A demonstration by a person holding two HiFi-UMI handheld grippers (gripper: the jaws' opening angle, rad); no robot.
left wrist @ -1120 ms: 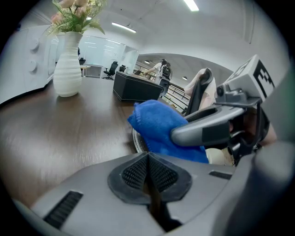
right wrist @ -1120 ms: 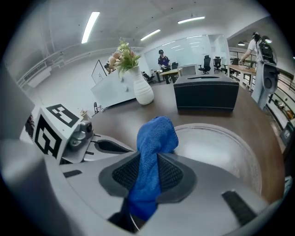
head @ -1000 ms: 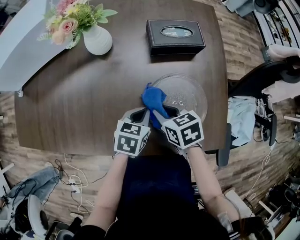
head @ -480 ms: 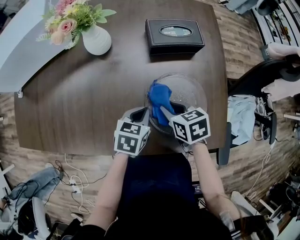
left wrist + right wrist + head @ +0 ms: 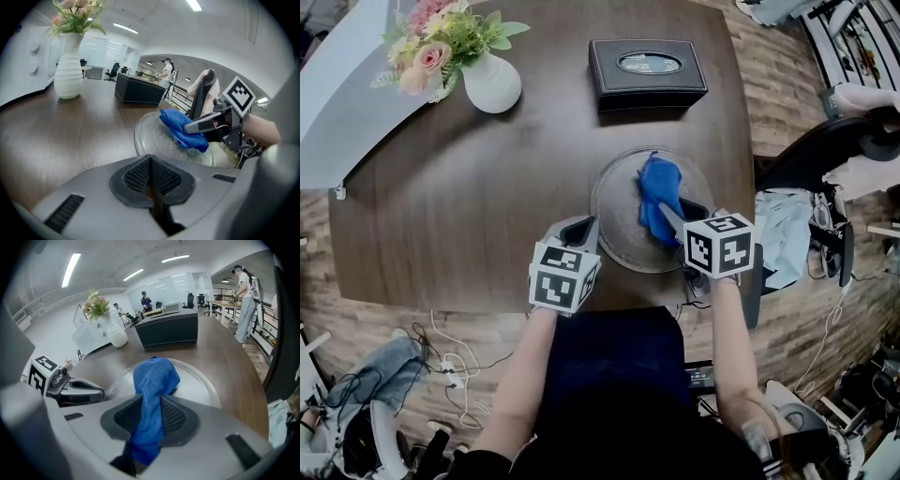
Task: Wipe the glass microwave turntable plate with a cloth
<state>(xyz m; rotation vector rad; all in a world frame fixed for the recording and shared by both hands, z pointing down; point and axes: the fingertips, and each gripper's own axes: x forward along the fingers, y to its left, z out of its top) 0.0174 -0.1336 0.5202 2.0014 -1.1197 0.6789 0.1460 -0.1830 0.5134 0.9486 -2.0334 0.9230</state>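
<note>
The round glass plate [image 5: 619,202] lies near the front edge of the dark wooden table [image 5: 469,206]. My right gripper [image 5: 670,217] is shut on a blue cloth [image 5: 657,192], and the cloth's free end rests on the plate's right half. In the right gripper view the cloth [image 5: 155,376] runs from between the pads out onto the plate [image 5: 201,385]. My left gripper [image 5: 583,228] sits at the plate's left rim with its pads closed on the rim. In the left gripper view the plate [image 5: 149,136] starts right at the jaw tips of my left gripper [image 5: 151,161].
A white vase of flowers [image 5: 492,82] stands at the back left and a black tissue box [image 5: 649,66] at the back middle. A black chair [image 5: 825,159] is close to the table's right edge. Cables lie on the floor at the lower left.
My right gripper has swept the blue cloth from the plate's left edge to its right half. The left gripper has stayed where it was.
</note>
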